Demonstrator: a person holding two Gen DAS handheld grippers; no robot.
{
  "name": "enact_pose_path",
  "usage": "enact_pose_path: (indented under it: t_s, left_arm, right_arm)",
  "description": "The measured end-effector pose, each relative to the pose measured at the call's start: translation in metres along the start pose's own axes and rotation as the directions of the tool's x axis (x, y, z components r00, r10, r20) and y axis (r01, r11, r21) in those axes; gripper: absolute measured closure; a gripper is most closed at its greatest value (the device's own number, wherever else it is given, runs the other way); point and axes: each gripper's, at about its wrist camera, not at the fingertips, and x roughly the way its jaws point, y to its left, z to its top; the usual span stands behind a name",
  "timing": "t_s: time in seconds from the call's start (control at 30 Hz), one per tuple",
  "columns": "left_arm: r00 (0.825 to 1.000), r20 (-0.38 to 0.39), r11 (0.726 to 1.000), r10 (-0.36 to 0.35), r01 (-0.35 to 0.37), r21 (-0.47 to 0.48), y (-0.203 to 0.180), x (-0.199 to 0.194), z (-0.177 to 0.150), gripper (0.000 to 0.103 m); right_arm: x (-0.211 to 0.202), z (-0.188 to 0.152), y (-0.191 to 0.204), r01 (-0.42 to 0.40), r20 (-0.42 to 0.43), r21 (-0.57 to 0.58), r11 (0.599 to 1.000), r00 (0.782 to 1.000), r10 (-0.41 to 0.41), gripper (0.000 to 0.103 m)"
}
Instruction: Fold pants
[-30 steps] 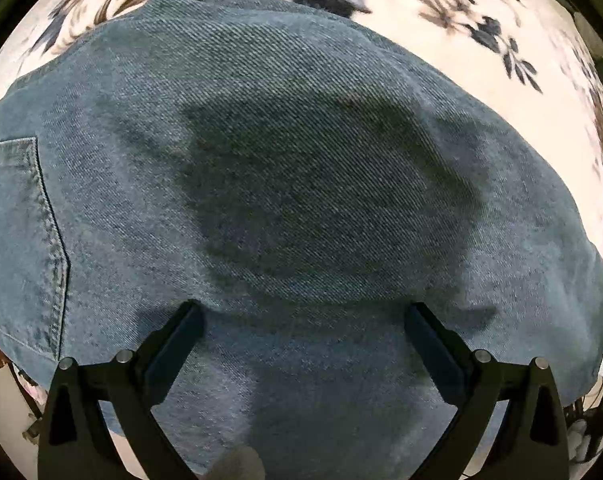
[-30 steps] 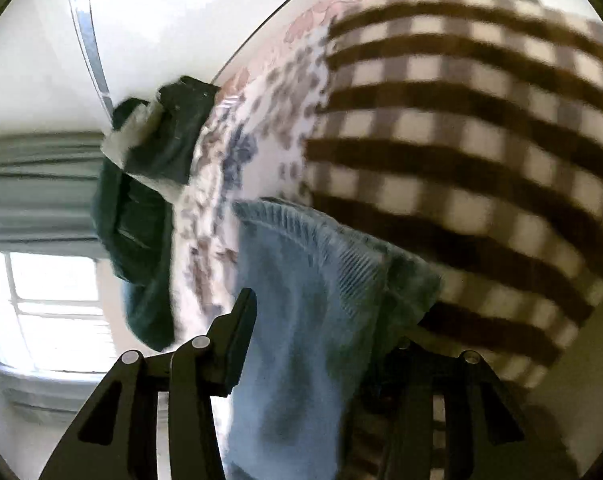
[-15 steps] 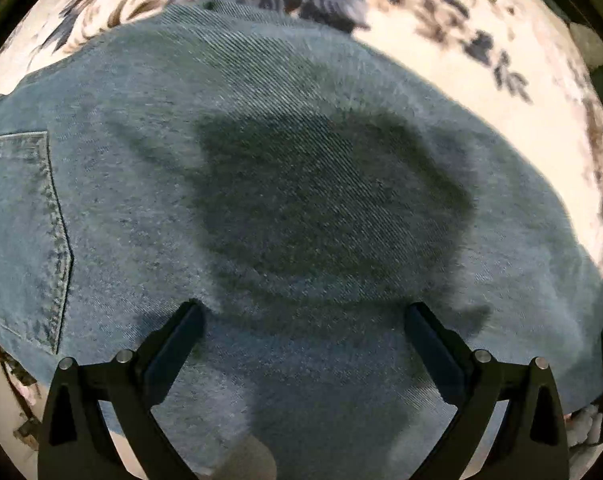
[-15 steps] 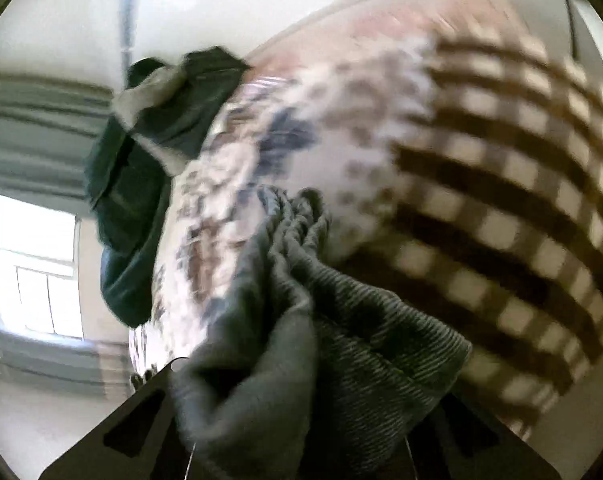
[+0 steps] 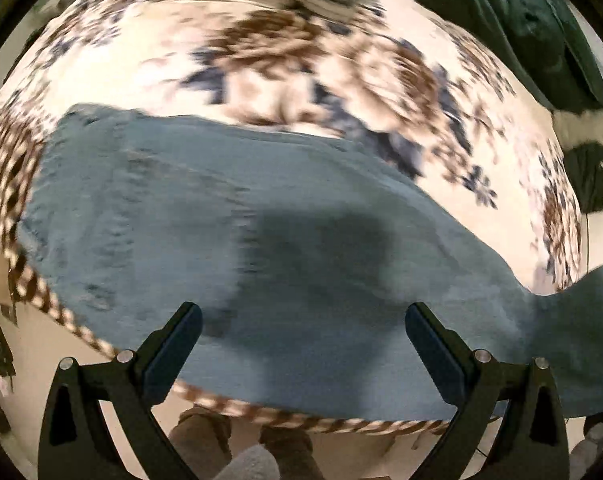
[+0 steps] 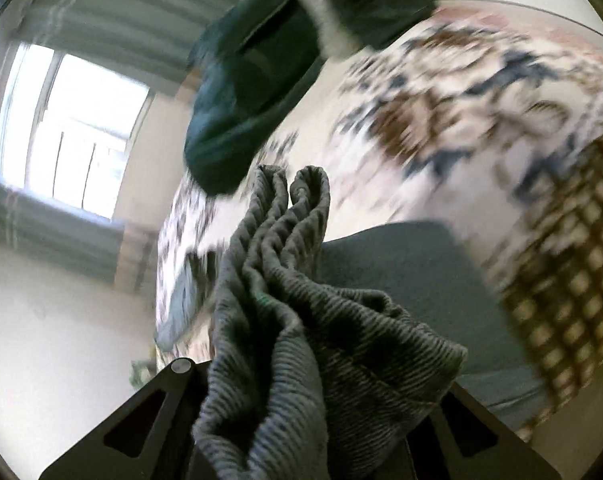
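The blue denim pants (image 5: 285,248) lie spread across a floral bedspread (image 5: 301,64) near the bed's front edge. My left gripper (image 5: 301,344) is open and empty, hovering above the pants. My right gripper (image 6: 301,412) is shut on a bunched end of the pants (image 6: 297,320), lifted off the bed; its fingers are mostly hidden by the cloth. The rest of the pants (image 6: 401,272) lies flat on the bed behind the bunch. In the left wrist view the lifted end rises at the right edge (image 5: 597,300).
A dark green garment (image 5: 513,20) with a white patch lies at the far right of the bed and shows in the right wrist view (image 6: 253,92). A brown checked blanket (image 6: 573,300) edges the bed. A window (image 6: 69,132) is at the left.
My left gripper has pulled up and back from the pants, so more of the bed shows. My right gripper has swung and lifted the bunched denim end higher.
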Motion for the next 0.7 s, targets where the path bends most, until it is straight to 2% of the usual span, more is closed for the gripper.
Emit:
enact_pose_path:
  t_s: [0.13, 0.27, 0.33, 0.4, 0.43, 0.47, 0.5, 0.53, 0.57, 0.63, 0.7]
  left_arm:
    - [1.0, 0.01, 0.999, 0.027, -0.026, -0.028, 0.055, -0.006, -0.002, 0.0]
    - [0.999, 0.01, 0.998, 0.045, -0.044, -0.049, 0.093, -0.004, 0.005, 0.0]
    - [0.999, 0.001, 0.997, 0.049, -0.049, -0.061, 0.118, -0.001, 0.007, 0.0]
    - [0.999, -0.002, 0.996, 0.05, -0.05, -0.071, 0.134, 0.0, 0.011, 0.0]
    - [0.999, 0.0, 0.996, 0.052, -0.052, -0.075, 0.14, 0.0, 0.014, 0.0]
    - [0.998, 0.003, 0.995, 0.055, -0.054, -0.079, 0.148, -0.002, 0.017, 0.0]
    - [0.998, 0.008, 0.995, 0.055, -0.054, -0.084, 0.156, -0.004, 0.02, 0.0]
    - [0.998, 0.014, 0.995, 0.053, -0.052, -0.087, 0.162, -0.006, 0.023, 0.0]
    - [0.998, 0.024, 0.995, 0.052, -0.049, -0.09, 0.168, -0.01, 0.027, 0.0]
    - [0.997, 0.044, 0.995, 0.058, -0.054, -0.088, 0.179, -0.017, 0.034, 0.0]
    - [0.996, 0.06, 0.995, 0.061, -0.056, -0.081, 0.185, -0.022, 0.041, 0.0]
  right_arm:
    - [0.063, -0.067, 0.028, 0.018, -0.101, -0.056, 0.998, 0.995, -0.024, 0.097]
    - [0.121, -0.128, 0.042, 0.045, -0.201, -0.102, 0.994, 0.978, -0.065, 0.097]
    - [0.147, -0.154, 0.048, 0.063, -0.246, -0.143, 0.988, 0.964, -0.097, 0.097]
    - [0.174, -0.181, 0.054, 0.127, -0.294, -0.194, 0.973, 0.938, -0.182, 0.092]
    - [0.182, -0.19, 0.06, 0.165, -0.301, -0.234, 0.958, 0.925, -0.233, 0.087]
    - [0.189, -0.201, 0.069, 0.193, -0.298, -0.279, 0.941, 0.914, -0.276, 0.077]
    - [0.192, -0.207, 0.077, 0.202, -0.291, -0.304, 0.931, 0.911, -0.293, 0.069]
    - [0.197, -0.212, 0.086, 0.199, -0.296, -0.325, 0.924, 0.907, -0.3, 0.048]
    - [0.201, -0.22, 0.098, 0.17, -0.337, -0.339, 0.925, 0.896, -0.288, 0.033]
    - [0.211, -0.234, 0.115, 0.052, -0.466, -0.302, 0.952, 0.863, -0.195, 0.032]
    - [0.213, -0.239, 0.124, 0.012, -0.531, -0.251, 0.968, 0.834, -0.148, 0.032]
